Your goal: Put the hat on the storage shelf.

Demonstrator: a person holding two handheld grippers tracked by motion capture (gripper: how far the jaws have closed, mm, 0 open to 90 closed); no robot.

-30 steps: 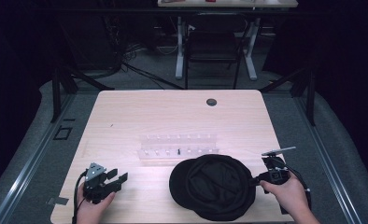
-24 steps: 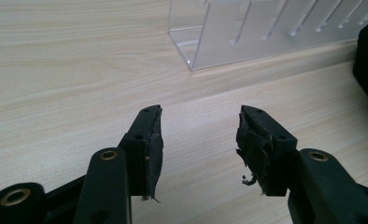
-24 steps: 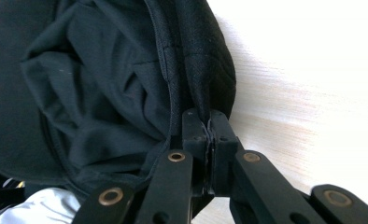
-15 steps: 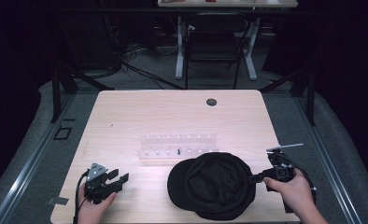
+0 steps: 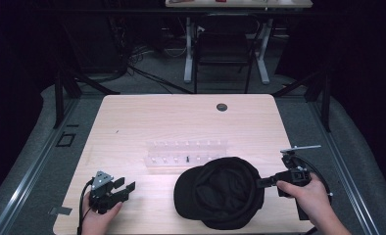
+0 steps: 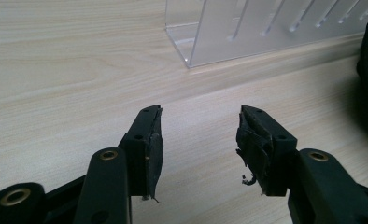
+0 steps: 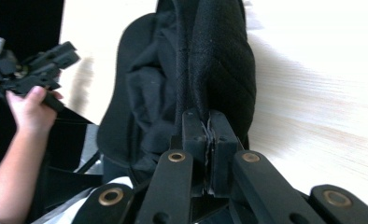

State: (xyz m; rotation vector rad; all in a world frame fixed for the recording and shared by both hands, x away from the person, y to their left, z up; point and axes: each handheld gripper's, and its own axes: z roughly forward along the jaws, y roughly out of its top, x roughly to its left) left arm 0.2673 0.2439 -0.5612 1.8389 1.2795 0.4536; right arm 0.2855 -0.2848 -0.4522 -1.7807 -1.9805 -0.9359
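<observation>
Right gripper (image 7: pixel 209 140) clamps the black cap's (image 5: pixel 219 191) rim, crown rumpled.

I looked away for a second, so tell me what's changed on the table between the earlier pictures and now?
The right gripper, jaws shut on the black cap, dragged it a little toward the person's right and lifted its edge. The left gripper stayed open and idle, and the clear rack stayed put.

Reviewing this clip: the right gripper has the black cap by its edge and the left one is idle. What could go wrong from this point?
The right gripper pinches only a thin fold at the cap's edge, so the fabric might slip out if pulled hard. The cap lies close to the clear rack; dragging it that way could nudge the rack. The left gripper is open and apart from the cap, so nothing steadies its far side.
</observation>
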